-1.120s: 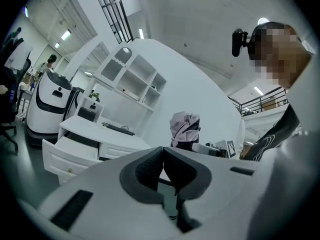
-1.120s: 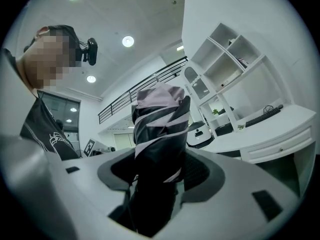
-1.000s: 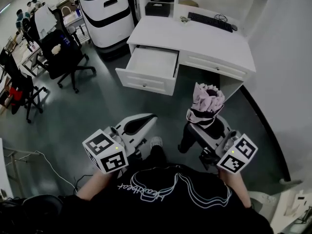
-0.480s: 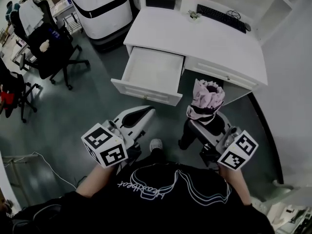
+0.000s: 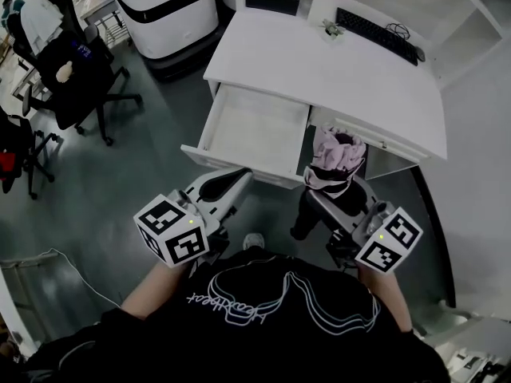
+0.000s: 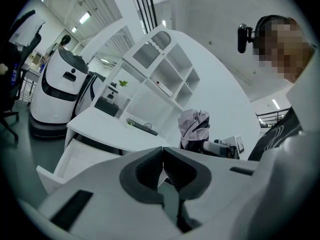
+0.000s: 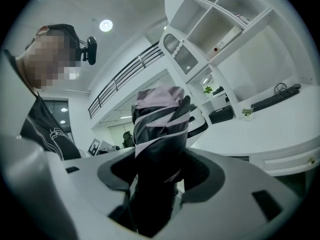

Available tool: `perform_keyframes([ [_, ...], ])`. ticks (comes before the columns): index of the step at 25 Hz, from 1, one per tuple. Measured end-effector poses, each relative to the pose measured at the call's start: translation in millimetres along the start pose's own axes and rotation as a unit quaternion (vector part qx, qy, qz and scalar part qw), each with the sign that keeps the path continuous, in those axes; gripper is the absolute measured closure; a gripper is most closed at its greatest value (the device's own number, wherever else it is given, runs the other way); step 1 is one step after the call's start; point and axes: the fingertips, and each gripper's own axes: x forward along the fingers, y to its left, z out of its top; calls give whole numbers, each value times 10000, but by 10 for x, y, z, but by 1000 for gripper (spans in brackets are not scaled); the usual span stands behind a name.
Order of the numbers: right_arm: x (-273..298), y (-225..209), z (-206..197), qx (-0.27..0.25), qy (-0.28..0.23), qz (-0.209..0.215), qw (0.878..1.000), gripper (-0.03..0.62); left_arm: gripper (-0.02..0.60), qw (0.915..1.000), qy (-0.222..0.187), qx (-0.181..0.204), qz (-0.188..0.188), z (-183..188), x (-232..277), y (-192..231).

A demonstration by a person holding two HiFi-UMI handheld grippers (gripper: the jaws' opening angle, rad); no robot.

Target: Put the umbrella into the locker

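Observation:
A folded pink and black umbrella stands upright in my right gripper, whose jaws are shut on its dark lower part. Its pink top rises above the jaws in the right gripper view and also shows far off in the left gripper view as the umbrella. My left gripper is shut with nothing in it, its pads touching at the left gripper. Both grippers hover in front of the white desk, whose left drawer is pulled open and looks empty.
A keyboard and a small plant lie on the desk, with white shelves above it. A white machine stands left of the desk. Black office chairs are at the far left. The person's feet are on the dark floor.
The view has moved closer to the desk, so the open drawer now lies right ahead of both grippers. The umbrella stays gripped upright in the right gripper.

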Motion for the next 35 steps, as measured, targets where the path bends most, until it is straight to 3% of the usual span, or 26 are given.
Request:
perform_keyframes([
  [18, 673, -525, 122, -175, 349, 399, 9984, 341, 575, 9959, 54, -328, 836, -62, 115, 672],
  [24, 1062, -783, 91, -174, 724, 601, 9954, 341, 577, 9916, -46, -547, 1171, 30, 183, 995],
  [35, 1799, -1167, -315, -380, 1668, 849, 9816, 341, 575, 9836, -164, -753, 1631, 203, 180, 1388],
])
